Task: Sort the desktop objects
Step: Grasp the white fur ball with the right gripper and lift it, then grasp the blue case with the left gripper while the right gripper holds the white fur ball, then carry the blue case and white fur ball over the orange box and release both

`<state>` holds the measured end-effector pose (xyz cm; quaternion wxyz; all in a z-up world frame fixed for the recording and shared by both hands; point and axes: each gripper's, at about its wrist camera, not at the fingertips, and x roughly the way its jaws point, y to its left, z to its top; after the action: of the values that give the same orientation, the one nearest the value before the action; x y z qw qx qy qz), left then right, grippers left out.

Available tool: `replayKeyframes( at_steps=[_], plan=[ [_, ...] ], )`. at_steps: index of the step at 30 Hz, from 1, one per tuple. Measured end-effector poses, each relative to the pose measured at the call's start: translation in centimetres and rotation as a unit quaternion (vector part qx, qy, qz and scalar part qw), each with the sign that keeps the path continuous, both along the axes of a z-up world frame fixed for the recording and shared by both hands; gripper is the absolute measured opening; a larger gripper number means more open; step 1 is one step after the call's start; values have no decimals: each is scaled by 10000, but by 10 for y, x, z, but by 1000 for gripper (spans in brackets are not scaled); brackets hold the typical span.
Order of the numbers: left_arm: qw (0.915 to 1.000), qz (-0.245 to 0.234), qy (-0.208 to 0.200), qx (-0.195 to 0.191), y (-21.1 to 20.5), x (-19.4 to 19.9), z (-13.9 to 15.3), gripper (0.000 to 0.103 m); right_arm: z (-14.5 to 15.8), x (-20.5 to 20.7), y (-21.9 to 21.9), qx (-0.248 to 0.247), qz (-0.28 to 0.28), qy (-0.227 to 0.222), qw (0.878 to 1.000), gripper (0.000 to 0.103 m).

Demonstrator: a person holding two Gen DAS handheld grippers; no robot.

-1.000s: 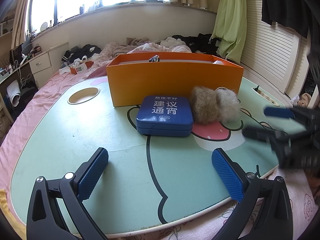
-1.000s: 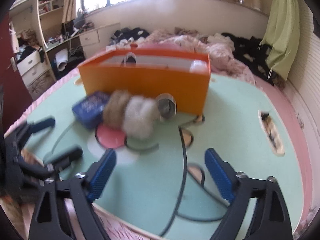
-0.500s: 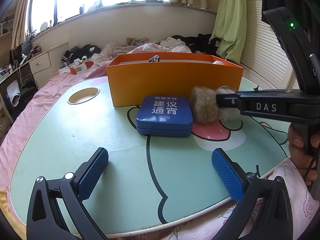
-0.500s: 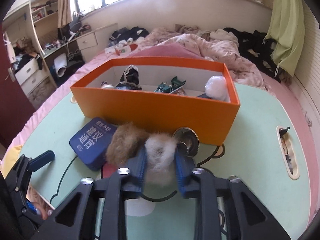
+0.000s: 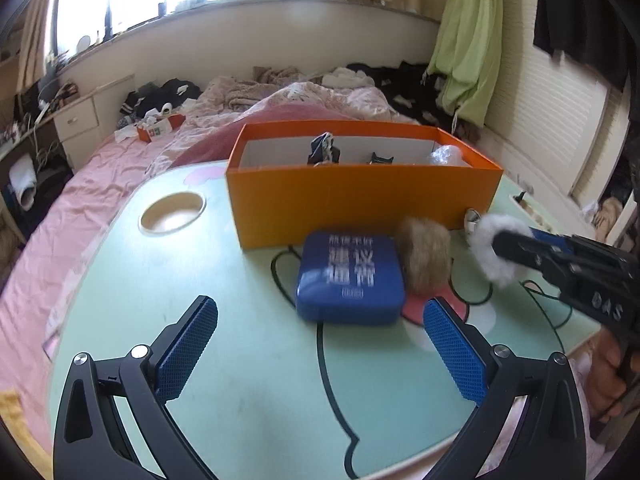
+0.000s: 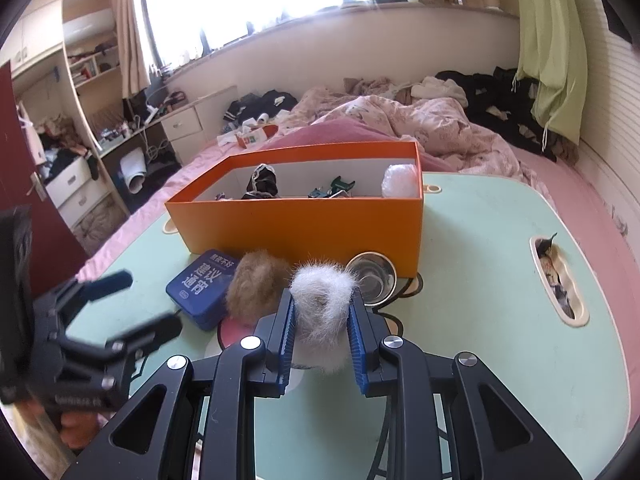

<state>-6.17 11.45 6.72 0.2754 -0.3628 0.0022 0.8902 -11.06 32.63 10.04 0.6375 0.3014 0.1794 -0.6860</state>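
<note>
In the left wrist view, the left gripper (image 5: 320,330) hovers over the pale green table (image 5: 240,360) with its blue pads spread wide and nothing between them. Ahead of it lies a blue tin (image 5: 350,278), flat on the table, with a brown fur ball (image 5: 426,258) touching its right edge. Behind both stands the orange box (image 5: 360,200), its long axis running left to right across the view. At the right, the right gripper (image 5: 516,248) pinches a white fur ball (image 5: 490,248), which sits apart from the brown one.

In the right wrist view, the right gripper (image 6: 322,338) has its pads pressed against both sides of the white fur ball (image 6: 324,304), squeezing it so that its longer axis runs up and away along the fingers. The brown fur ball (image 6: 256,286) rests just left of it, beside the blue tin (image 6: 202,286). A small metal cup (image 6: 372,280) lies on its side against the orange box (image 6: 304,228), mouth facing the camera.
</note>
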Motion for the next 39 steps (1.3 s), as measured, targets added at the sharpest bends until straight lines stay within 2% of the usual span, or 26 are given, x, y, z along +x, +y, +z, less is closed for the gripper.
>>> replayKeyframes(
  at_steps=[3,5,7,10,12,16,18,25,32,36,39],
  plan=[
    [9984,-185,-52,-536,20,-11,3,102,-1,-1,0,5,-2,-43,10000,24],
    [9968,-212,-117,-768,29,-17,1,94,0,-1,0,-15,-7,-24,10000,24],
    [9958,-300,-321,-807,35,-28,-3,86,-1,-1,1,-31,1,-22,10000,24],
    [9938,-476,-791,-620,38,-43,-13,68,-1,-2,1,-21,3,-33,10000,24],
    [9946,-473,-787,-475,36,-43,-17,68,-2,-2,1,-12,1,-52,10000,24],
    [9963,-472,-525,-499,27,-34,-19,67,-2,-3,4,-33,-17,-66,10000,24],
    [9977,-370,-417,-376,14,-27,-16,67,-2,-4,5,-58,-32,-58,10000,24],
    [9994,-182,17,306,-21,-16,25,66,12,-3,3,-229,-63,157,9996,24],
    [9968,-228,420,637,-7,-26,67,66,51,-12,-17,-610,-139,255,9977,24],
    [9952,-440,217,852,9,-53,86,66,64,-19,-39,-733,-219,278,9967,24],
    [9962,-272,154,810,22,-71,85,66,59,-25,-58,-640,-229,153,9976,24]
  ],
)
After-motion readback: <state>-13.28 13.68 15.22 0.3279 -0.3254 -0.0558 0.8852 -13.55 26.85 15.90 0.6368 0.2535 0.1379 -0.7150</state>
